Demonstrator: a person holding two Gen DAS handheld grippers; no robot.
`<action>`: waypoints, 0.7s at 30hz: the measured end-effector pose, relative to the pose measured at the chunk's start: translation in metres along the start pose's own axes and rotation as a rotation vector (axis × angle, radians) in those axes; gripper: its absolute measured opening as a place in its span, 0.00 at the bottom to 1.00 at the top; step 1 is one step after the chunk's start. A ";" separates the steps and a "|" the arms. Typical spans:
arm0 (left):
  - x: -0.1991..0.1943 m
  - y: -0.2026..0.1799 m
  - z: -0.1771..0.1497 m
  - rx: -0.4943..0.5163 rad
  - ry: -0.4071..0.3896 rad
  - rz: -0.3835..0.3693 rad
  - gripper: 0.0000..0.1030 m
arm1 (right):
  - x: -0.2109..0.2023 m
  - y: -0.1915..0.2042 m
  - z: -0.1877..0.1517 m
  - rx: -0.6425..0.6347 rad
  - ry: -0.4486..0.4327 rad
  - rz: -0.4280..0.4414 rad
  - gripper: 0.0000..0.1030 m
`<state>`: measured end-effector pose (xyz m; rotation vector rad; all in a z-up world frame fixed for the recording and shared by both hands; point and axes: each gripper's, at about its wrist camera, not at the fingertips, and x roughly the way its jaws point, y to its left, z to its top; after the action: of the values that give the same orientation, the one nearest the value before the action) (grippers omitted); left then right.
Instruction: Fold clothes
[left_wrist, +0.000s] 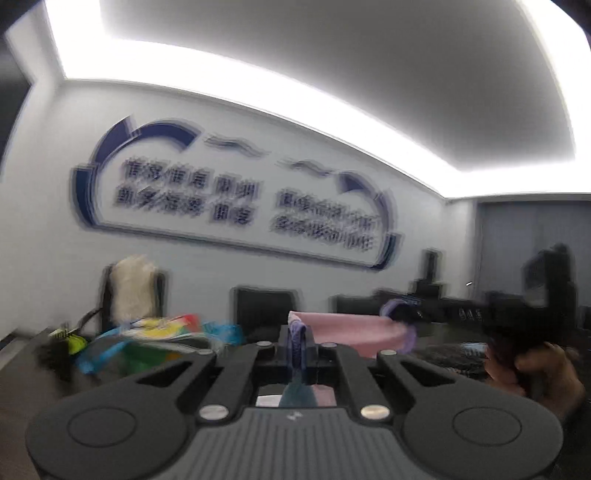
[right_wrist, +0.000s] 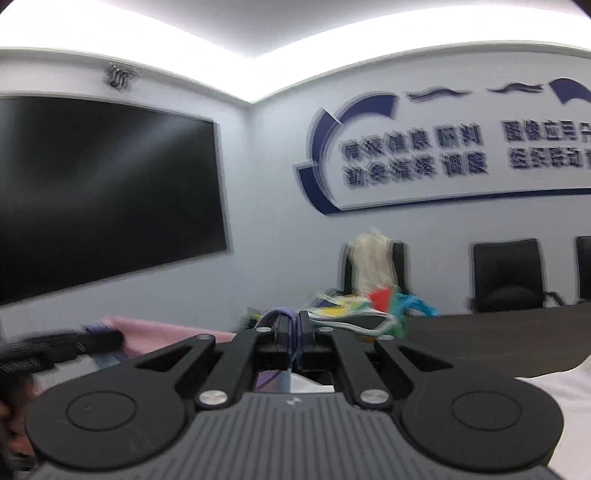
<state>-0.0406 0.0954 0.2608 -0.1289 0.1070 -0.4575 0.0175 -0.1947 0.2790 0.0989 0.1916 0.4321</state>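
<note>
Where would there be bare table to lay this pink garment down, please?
The dark table is bare right of the colourful clothes pile, in front of the black chairs. Left of it is crowded: the pile, the pink garment and both grippers clamping its purple trim.

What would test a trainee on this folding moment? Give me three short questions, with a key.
1. True or false: the left gripper is shut on the pink garment's purple trim.
2. What is draped over the office chair by the wall: A cream garment, B red towel, C black coat?
3. What lies bunched on the dark table beyond the right gripper?

Key: 1 true; 2 A; 3 a multicoloured cloth.
</note>
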 end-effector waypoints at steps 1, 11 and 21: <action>0.012 0.007 0.015 -0.006 -0.002 0.027 0.02 | 0.032 0.004 0.010 -0.008 0.026 -0.030 0.02; -0.080 -0.047 0.083 0.159 -0.305 0.000 0.02 | -0.045 0.042 0.084 -0.096 -0.284 0.065 0.02; -0.131 -0.074 -0.198 -0.086 0.079 -0.077 0.11 | -0.134 0.016 -0.149 -0.107 0.128 0.165 0.03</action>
<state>-0.2155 0.0685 0.0859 -0.2003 0.2001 -0.5349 -0.1394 -0.2292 0.1572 -0.0188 0.2869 0.6125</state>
